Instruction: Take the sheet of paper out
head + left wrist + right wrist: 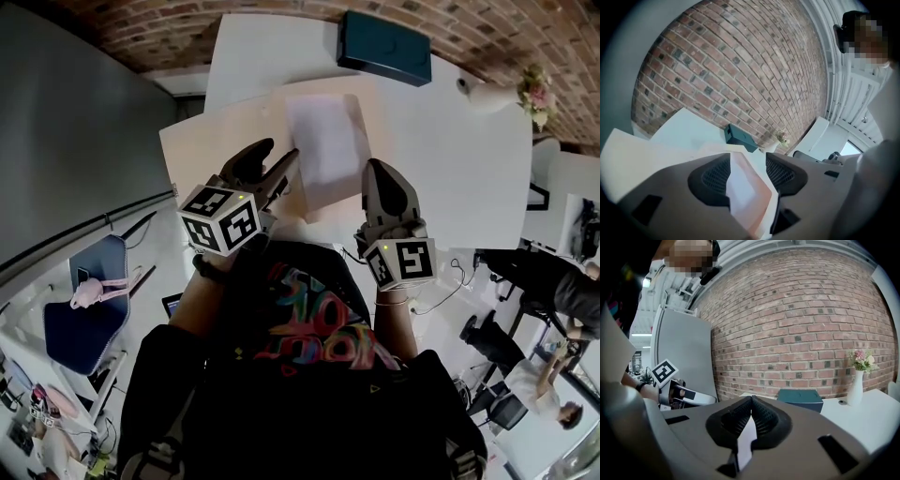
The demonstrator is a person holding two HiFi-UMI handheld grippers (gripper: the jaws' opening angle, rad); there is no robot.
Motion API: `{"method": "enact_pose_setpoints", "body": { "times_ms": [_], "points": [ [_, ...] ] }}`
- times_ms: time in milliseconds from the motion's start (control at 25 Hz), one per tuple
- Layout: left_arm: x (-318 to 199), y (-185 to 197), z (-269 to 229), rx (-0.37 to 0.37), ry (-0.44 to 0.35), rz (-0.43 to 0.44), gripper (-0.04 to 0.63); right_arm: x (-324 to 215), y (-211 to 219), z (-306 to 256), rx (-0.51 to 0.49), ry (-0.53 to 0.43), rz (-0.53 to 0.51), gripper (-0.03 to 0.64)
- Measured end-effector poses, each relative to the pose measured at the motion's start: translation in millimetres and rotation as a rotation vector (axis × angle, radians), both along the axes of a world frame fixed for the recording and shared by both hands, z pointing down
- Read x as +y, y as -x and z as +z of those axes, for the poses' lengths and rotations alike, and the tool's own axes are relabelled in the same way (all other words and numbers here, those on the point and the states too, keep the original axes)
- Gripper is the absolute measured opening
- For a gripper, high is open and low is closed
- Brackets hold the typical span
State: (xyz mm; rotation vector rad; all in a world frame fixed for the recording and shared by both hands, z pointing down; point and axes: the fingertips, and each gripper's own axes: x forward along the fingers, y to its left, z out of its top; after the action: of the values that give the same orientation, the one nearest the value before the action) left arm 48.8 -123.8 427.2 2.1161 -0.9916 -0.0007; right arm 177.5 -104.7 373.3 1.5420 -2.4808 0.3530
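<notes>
The jaws of my right gripper (751,401) are pinched on the near edge of the white paper sheet (328,150), which lies lengthwise away from me in the peach-coloured sleeve (759,203), whose edge sits loose between the wide-spread jaws of my left gripper (747,161).

We look down on a sheet of paper (328,145) lying on a tan folder (225,141) on the white table (469,169). Our left gripper (277,164) sits at the sheet's left edge and our right gripper (377,173) at its right edge. Beyond the sheet stands a dark green box (384,45). Well to the sheet's right is a vase of flowers (511,94).
</notes>
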Motion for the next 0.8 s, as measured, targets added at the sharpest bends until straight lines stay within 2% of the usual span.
{"method": "enact_pose_setpoints", "body": {
  "times_ms": [280,600,800],
  "points": [
    [-11,-12,37,0.038,0.091,0.008,0.232,-12,-6,20,-0.001,0.033,0.016,0.018],
    [-20,-26,91,0.096,0.242,0.021,0.252,-18,-9,44,0.000,0.079,0.035,0.018],
    [-26,-31,115,0.153,0.343,-0.002,0.263,-15,-8,55,0.000,0.109,0.040,0.018]
  ]
}}
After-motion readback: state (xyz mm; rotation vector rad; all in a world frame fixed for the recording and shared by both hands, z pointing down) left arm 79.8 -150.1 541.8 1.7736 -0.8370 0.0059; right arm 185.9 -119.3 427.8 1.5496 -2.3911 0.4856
